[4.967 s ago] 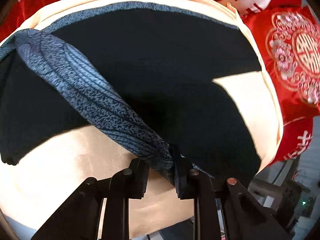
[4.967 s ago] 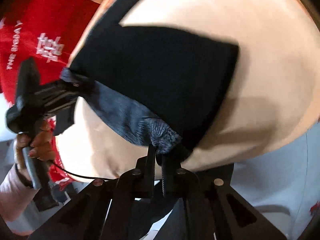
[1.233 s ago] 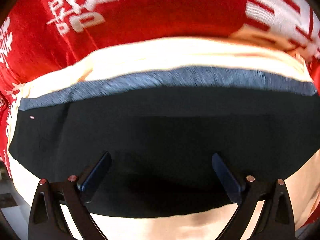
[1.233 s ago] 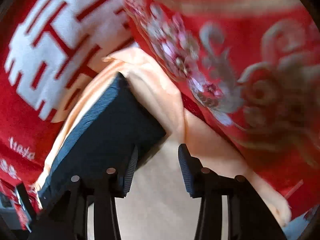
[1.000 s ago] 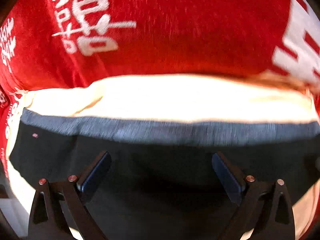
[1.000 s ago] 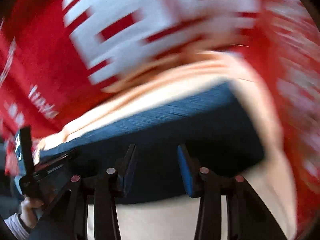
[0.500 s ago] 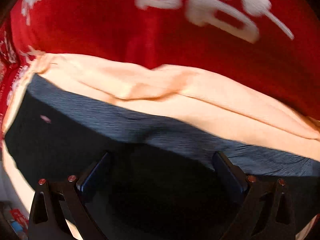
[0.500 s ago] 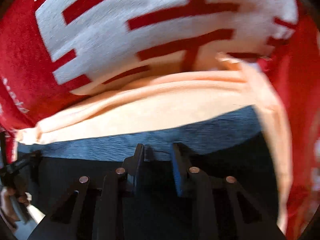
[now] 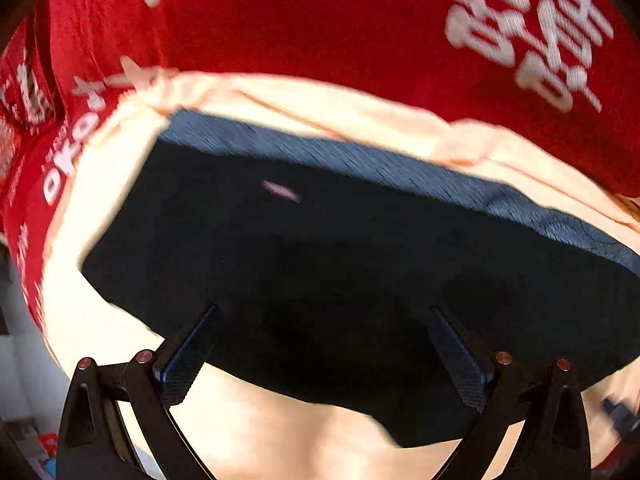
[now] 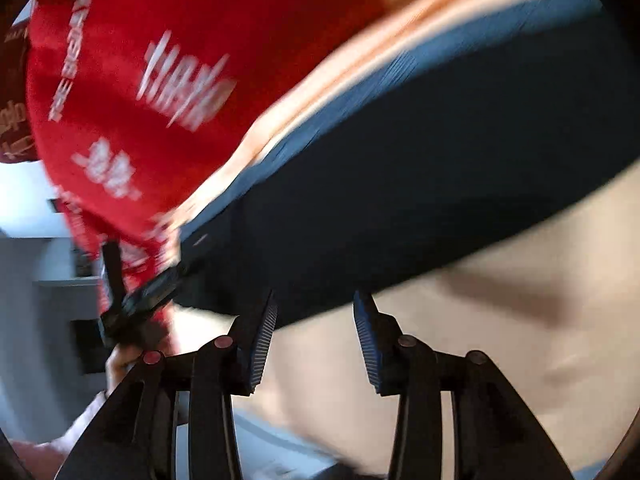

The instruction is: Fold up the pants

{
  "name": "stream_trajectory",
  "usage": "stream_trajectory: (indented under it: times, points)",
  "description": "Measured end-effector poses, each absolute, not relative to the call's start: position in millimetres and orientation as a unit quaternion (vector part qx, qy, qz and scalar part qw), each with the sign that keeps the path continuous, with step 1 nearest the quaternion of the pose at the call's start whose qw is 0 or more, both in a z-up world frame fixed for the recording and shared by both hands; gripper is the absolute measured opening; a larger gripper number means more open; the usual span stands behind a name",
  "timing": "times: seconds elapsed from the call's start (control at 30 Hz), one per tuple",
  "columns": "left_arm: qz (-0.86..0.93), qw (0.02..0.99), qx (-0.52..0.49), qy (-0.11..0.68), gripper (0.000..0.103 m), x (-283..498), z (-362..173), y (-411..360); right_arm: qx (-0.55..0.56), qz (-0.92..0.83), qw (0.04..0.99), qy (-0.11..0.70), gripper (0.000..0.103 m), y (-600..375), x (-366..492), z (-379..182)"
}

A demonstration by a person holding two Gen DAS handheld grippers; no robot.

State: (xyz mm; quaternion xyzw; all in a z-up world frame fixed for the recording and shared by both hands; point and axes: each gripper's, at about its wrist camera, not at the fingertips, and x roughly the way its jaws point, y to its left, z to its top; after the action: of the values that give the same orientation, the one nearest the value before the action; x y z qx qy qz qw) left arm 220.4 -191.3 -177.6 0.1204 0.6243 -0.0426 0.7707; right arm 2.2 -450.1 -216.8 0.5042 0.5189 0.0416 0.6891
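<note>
both my tongs, left and right, gape empty over the pants, the right opening. rushing may snag one layer and wreck the fold.

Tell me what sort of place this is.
Probably a bedroom at home: dark pants lie flat on a peach sheet, with red bedding printed in white characters behind. Little else shows.

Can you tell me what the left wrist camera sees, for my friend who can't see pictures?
Dark folded pants lie flat on a peach cloth, with a red blanket with white writing behind. The left gripper hangs open above the pants, holding nothing.
</note>
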Motion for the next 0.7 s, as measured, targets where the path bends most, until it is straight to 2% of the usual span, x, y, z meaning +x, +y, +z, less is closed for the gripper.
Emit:
stream_trajectory:
  times: [0.13, 0.2, 0.3, 0.53, 0.63, 0.7]
  points:
    - [-0.033, 0.783, 0.176, 0.596, 0.103, 236.8, -184.7, -161.8, 0.539, 0.060, 0.665, 0.513, 0.044, -394.1, 18.3, -243.6]
    - [-0.016, 0.766, 0.201, 0.610, 0.103, 245.0, -216.1, -138.5, 0.556, 0.058, 0.650, 0.514, 0.044, -390.3, 19.8, -254.1]
    - [-0.041, 0.777, 0.145, 0.611, 0.103, 241.3, -224.7, -114.2, 0.566, 0.058, 0.641, 0.514, 0.044, -374.9, 33.8, -272.0]
    - [-0.065, 0.776, 0.147, 0.609, 0.103, 244.6, -226.1, -108.1, 0.568, 0.048, 0.637, 0.519, 0.043, -384.5, 36.4, -268.9]
    - [-0.076, 0.771, 0.153, 0.614, 0.103, 245.5, -223.0, -106.0, 0.536, 0.032, 0.666, 0.518, 0.010, -390.8, 46.0, -247.7]
    - [-0.085, 0.769, 0.158, 0.614, 0.103, 247.8, -223.3, -101.8, 0.522, 0.024, 0.681, 0.513, 0.007, -392.5, 40.8, -234.4]
